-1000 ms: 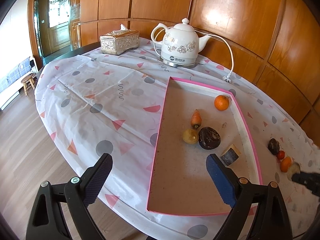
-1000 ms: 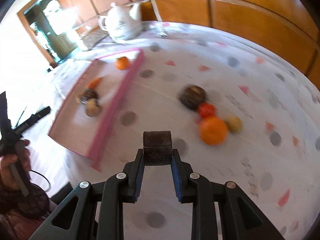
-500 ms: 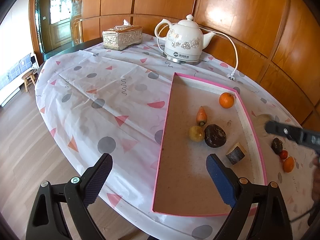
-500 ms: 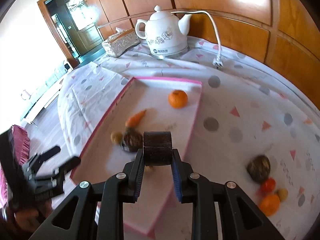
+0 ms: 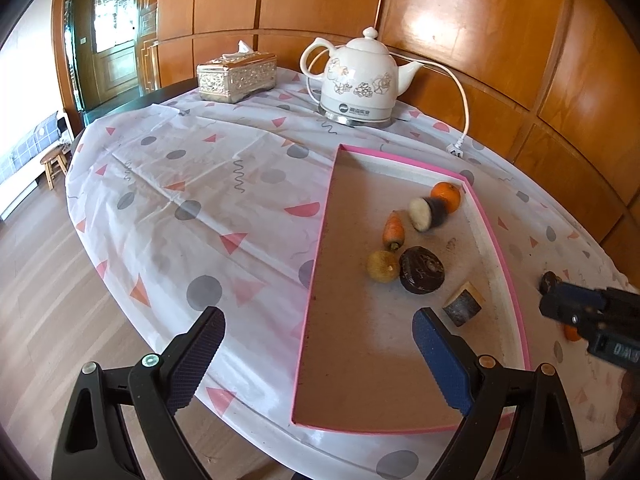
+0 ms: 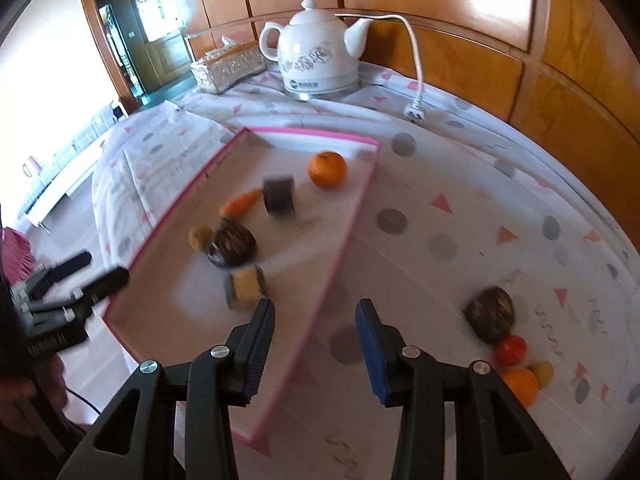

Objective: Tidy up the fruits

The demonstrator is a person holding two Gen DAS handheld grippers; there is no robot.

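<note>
Six pieces sit in the pink tray point(image 5: 400, 429): one orange point(image 5: 446, 196), a carrot point(image 5: 393, 231), two dark cylinders, a dark round fruit and a yellowish one. Four more wait on the tablecloth point(image 6: 460, 208). Right gripper point(image 6: 316, 344) is opening with nothing between its jaws; left gripper point(image 5: 318, 354) gapes wide.

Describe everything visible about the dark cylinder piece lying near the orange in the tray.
The dark cylinder piece is a short stub with dark, almost black skin and a pale cut face. It is motion-blurred and tipped on its side inside the pink-rimmed tray, between the carrot and the orange. No gripper touches it. From the left wrist view it overlaps the orange; contact cannot be told.
</note>
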